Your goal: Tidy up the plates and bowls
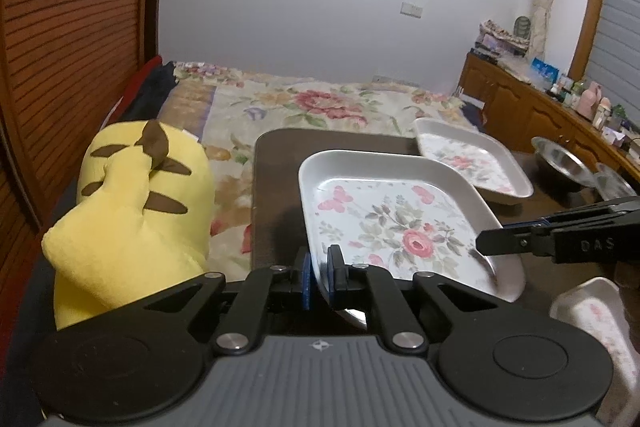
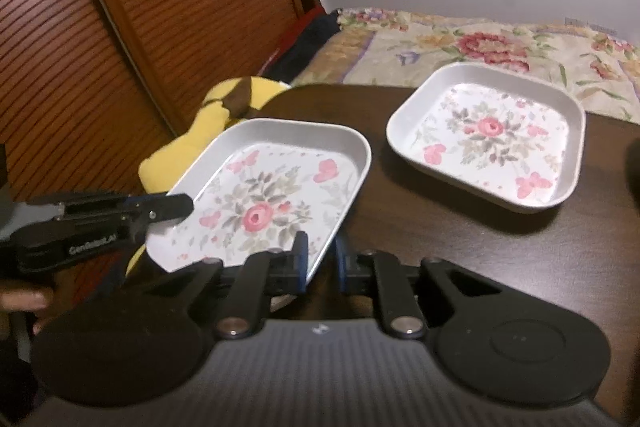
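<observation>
Both claws, left (image 1: 319, 277) and right (image 2: 320, 263), clamped on opposite rims of floral plate (image 1: 394, 223).

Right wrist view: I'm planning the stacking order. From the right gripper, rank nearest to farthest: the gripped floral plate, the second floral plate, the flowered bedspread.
1. Gripped white square floral plate, its rim clamped in the right gripper, front centre.
2. Second white square floral plate, farther back on the dark table, to the right.
3. Flowered bedspread, beyond the table's far edge.
</observation>
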{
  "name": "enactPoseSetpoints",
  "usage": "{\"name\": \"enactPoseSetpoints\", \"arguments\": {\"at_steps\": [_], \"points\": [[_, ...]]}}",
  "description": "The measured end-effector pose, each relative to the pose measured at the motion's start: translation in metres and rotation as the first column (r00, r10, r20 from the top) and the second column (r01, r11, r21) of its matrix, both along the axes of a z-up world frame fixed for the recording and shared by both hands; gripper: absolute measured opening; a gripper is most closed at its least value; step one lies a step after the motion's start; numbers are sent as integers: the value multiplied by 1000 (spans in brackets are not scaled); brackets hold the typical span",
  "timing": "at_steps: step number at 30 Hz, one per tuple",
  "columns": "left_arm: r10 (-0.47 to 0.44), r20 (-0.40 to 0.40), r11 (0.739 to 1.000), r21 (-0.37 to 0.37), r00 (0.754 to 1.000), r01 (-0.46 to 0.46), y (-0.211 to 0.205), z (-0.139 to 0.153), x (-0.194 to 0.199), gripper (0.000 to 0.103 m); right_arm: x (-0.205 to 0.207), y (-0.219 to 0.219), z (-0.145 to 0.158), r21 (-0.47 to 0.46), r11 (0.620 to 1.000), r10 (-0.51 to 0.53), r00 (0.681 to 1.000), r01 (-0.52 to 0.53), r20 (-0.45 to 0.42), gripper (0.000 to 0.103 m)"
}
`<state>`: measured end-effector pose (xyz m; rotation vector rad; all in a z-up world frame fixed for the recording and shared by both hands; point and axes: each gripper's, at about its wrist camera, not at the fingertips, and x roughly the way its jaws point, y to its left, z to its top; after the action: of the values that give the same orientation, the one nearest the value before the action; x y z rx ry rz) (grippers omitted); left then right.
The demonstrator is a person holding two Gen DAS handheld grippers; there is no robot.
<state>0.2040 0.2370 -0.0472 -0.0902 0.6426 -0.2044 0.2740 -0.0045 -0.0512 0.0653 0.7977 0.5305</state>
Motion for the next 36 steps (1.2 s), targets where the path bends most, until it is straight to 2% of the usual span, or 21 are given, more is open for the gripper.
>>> {"name": "enactPoseSetpoints", "arguments": {"at_steps": [15,26,36], "points": [[-74,55,997,17,996,73,-53,32,-37,11,-39,-57,24,79,995,-73,995,68,66,14],[-113,70,993,-10,991,114,-84,36,-67,11,-66,-97,29,106,989,-114,988,103,104,14],[-152,71,988,20,986,151,-96,36,-94,12,-97,-112,28,122,986,-130,979,111,159,14]]}}
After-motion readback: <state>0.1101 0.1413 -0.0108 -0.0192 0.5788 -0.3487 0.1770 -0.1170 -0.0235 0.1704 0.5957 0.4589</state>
